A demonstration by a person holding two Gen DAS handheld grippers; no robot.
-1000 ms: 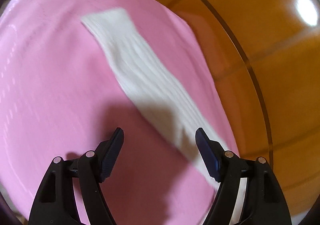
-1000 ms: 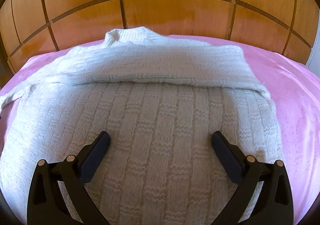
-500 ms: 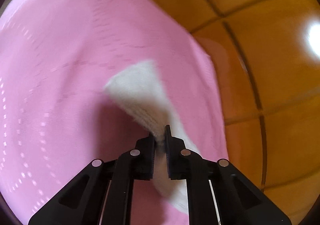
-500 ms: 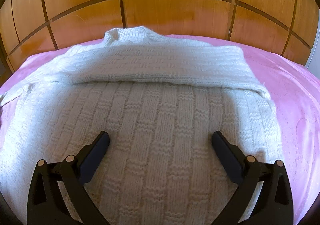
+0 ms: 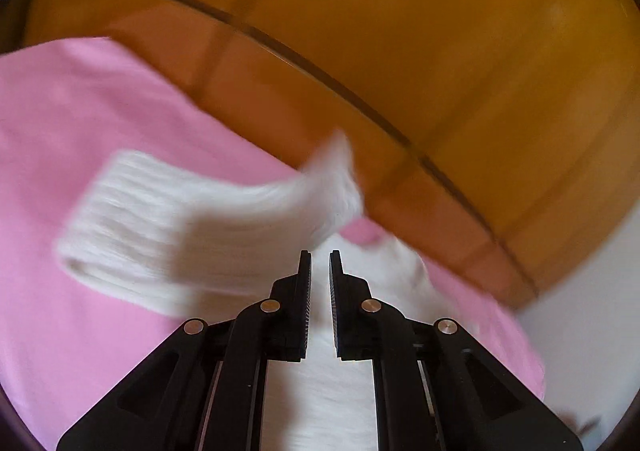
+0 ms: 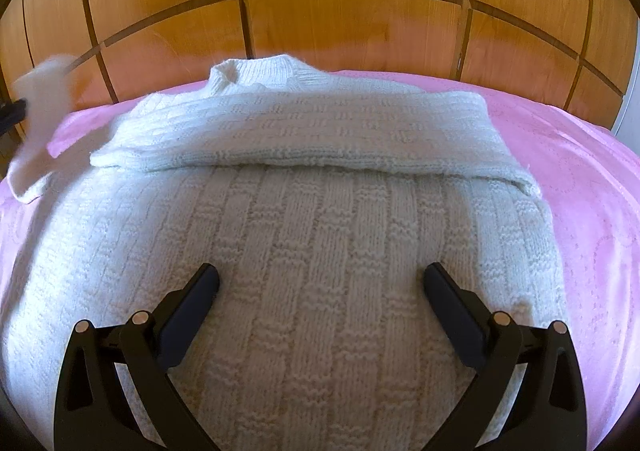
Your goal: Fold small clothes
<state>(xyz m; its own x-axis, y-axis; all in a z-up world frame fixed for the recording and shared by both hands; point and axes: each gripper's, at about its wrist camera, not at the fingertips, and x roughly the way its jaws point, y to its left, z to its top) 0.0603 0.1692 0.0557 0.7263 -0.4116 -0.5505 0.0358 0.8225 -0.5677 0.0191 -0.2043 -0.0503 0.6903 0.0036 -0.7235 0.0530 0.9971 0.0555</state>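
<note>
- Two grippers are under my control: the left gripper has its fingers pinched on the free sleeve of the white basket-weave knitted sweater; the right gripper hangs over the sweater's body with its fingers spread wide, holding nothing.
- The sweater lies flat on the pink quilted bed cover, collar toward the orange-brown panelled wooden headboard. One sleeve is already folded across the chest.
- In the right wrist view, the held sleeve is lifted off the cover at the garment's left edge; motion blur hides its cuff detail.
- Step in hand, as I judge it: folding the second sleeve inward.
- The next move calls for carrying the sleeve across the chest, laying it flat beside or upon the folded one, then letting go without dragging the knit.
- No container appears in either view.
</note>
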